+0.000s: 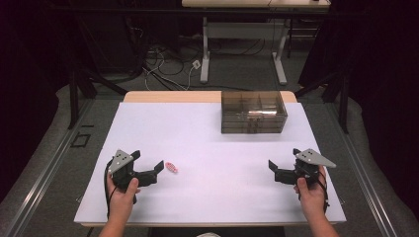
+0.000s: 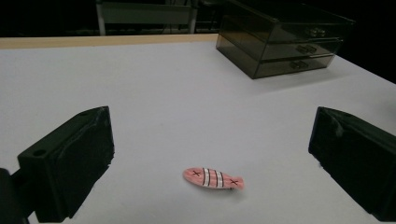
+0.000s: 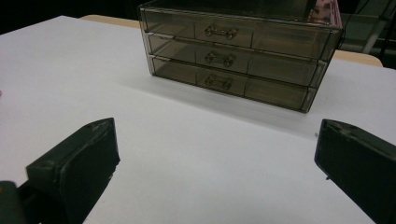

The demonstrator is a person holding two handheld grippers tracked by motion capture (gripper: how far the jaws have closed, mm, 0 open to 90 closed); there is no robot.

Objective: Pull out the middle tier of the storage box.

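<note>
- The left gripper (image 1: 148, 165) sits low over the near left part of the white table (image 1: 217, 148), held in the person's left hand (image 1: 122, 195); its jaws stand wide apart with nothing between the pads.
- A small pink fish-shaped clip (image 1: 171, 167) with pale stripes and two black crosses lies flat on the table just to the right of that gripper's jaws, not touching them.
- In the left gripper view the fish-shaped clip (image 2: 214, 178) lies on the bare white surface in front of the gap between the two black jaws, a little nearer the left jaw, lengthwise across the view.
- The right gripper (image 1: 281, 168) is at the near right part of the table, in the person's right hand (image 1: 310, 192), well apart from the clip; its jaws are spread wide and empty.
- A smoky transparent drawer chest (image 1: 253, 112) stands at the far side of the table, right of centre, well apart from both grippers.
- In the right gripper view the drawer chest (image 3: 238, 56) shows three stacked drawers, all pushed in, each with a small metal handle (image 3: 221, 31) at the middle of its front.
- Bare table lies between the left gripper and the clip, and between the right gripper and the chest.
- Beyond the far edge of the table, on the floor, lie cables (image 1: 165, 69) beside the white legs of another table (image 1: 205, 54).
</note>
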